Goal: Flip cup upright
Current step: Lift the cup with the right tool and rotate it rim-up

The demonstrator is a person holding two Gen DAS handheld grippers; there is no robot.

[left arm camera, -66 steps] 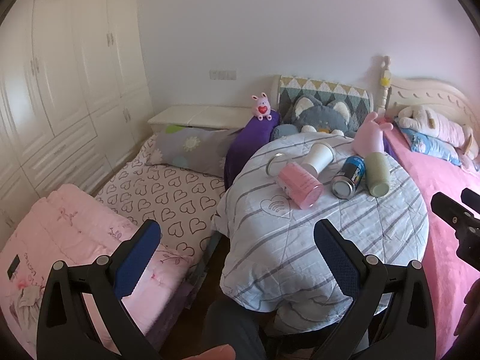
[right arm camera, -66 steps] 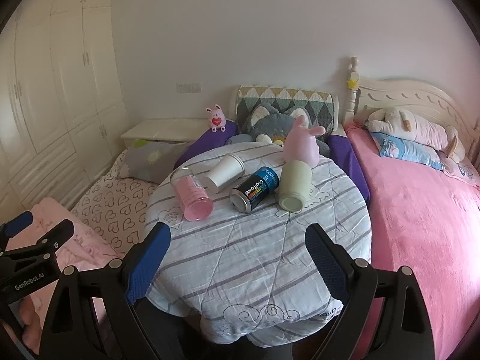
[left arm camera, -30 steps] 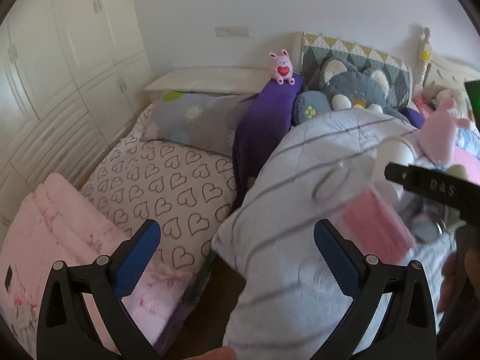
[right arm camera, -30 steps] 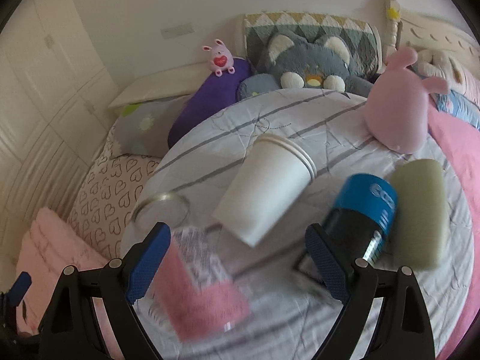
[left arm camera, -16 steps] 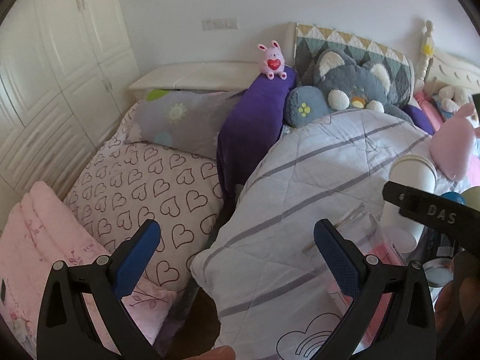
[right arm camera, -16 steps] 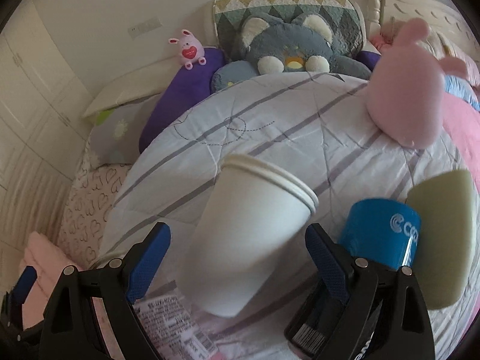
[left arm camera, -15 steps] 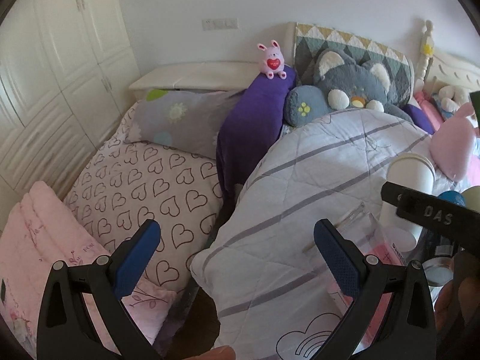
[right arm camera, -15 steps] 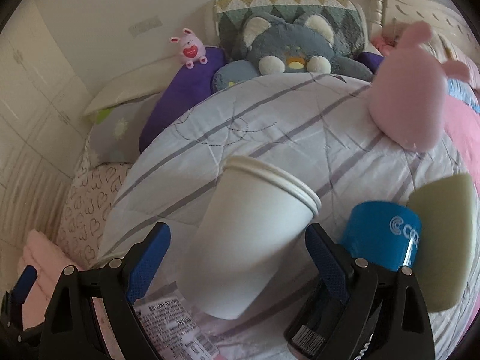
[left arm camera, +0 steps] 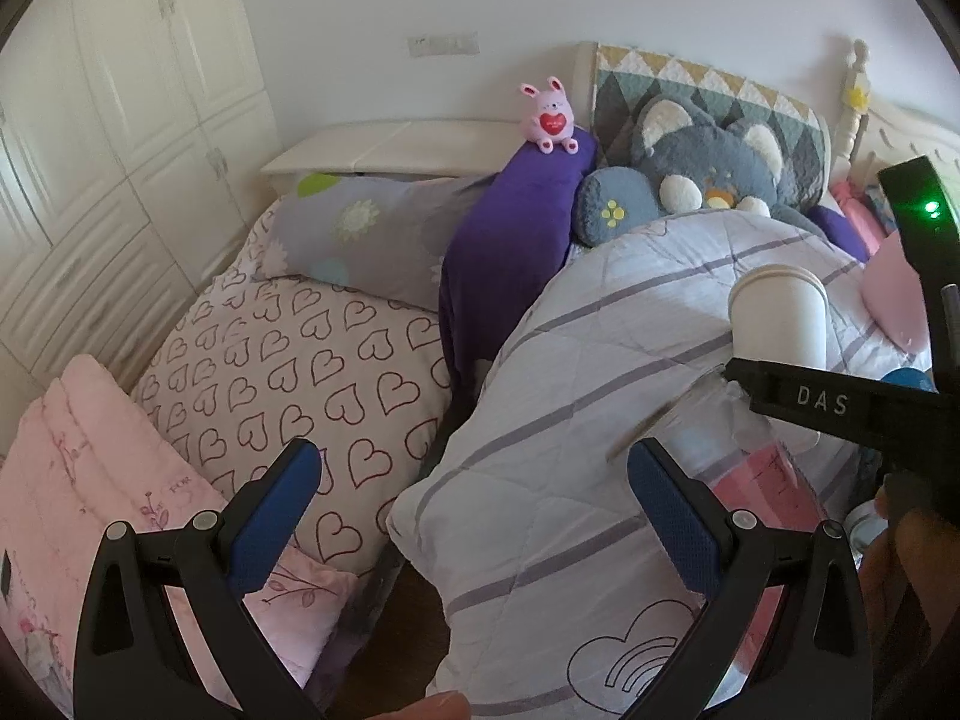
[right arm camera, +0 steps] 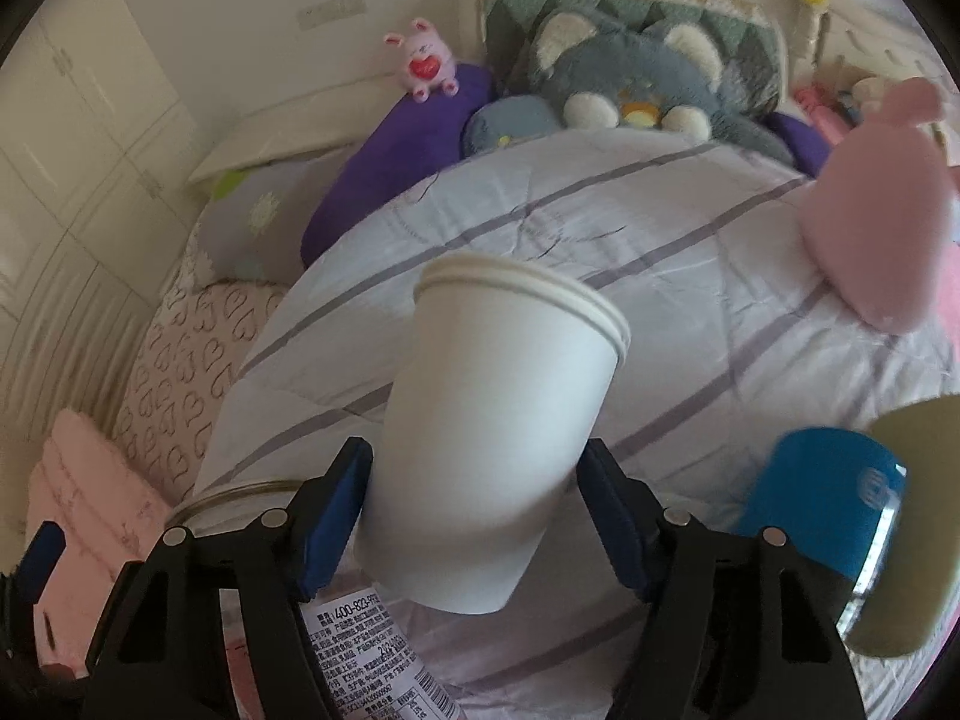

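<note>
A white paper cup [right arm camera: 486,420] lies on its side on the striped quilt [right arm camera: 690,276], rim pointing away from me. My right gripper [right arm camera: 474,498] has its blue pads on both sides of the cup near its base; the jaws have closed in and touch the cup walls. The cup also shows in the left wrist view [left arm camera: 780,324], behind the right gripper's black body [left arm camera: 840,405]. My left gripper [left arm camera: 474,510] is open and empty, low over the quilt's left edge.
A clear tumbler with a pink label [right arm camera: 360,630] lies left of the cup. A blue can [right arm camera: 822,504] and a pale green cup [right arm camera: 918,522] lie to the right. A pink plush [right arm camera: 870,210] stands at the back right, and a grey plush [right arm camera: 630,72] behind.
My right gripper has moved in on the white cup and its jaws have narrowed onto the cup's sides. The left gripper has barely moved.
</note>
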